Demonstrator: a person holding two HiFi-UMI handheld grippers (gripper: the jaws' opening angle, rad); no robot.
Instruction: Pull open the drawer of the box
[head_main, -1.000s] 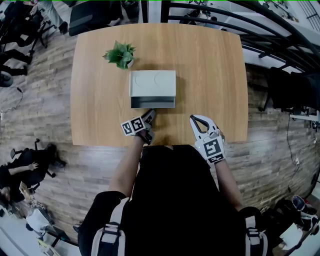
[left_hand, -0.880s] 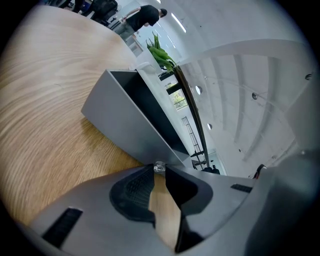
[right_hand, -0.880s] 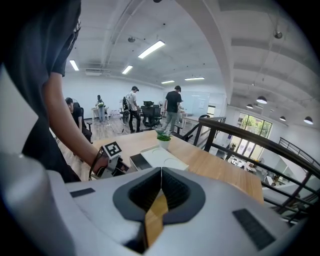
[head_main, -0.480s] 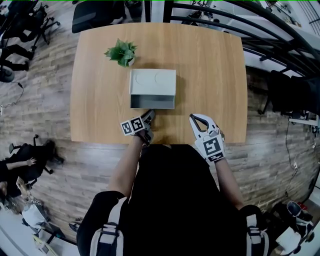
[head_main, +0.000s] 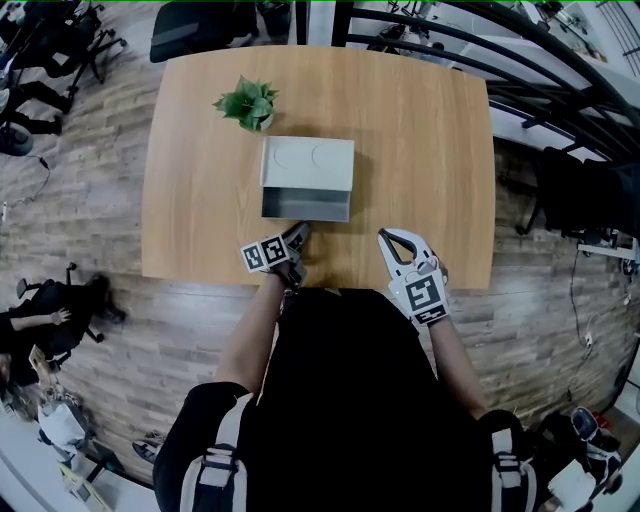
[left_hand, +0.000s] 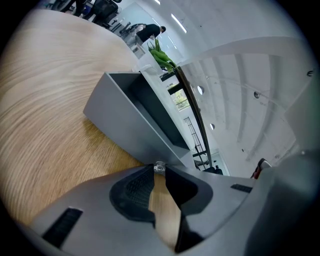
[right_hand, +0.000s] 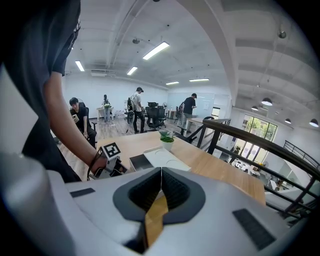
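Seen from above: a pale grey rectangular box (head_main: 308, 163) sits on a light wooden counter (head_main: 420, 150), its grey drawer (head_main: 305, 206) drawn out toward the person, with the inside showing. The left tool (head_main: 299, 233) pinches the drawer's small clear knob (left_hand: 159, 167) between nearly closed jaws. The right tool (head_main: 388, 238) hangs near the counter's front edge, apart from the box – jaws pressed together, holding nothing. A small green potted plant (head_main: 247, 105) stands just behind the box.

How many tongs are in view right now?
2. The left tongs at the near edge of the table, closed on the drawer knob; the right tongs beside them, closed and empty. None hidden.
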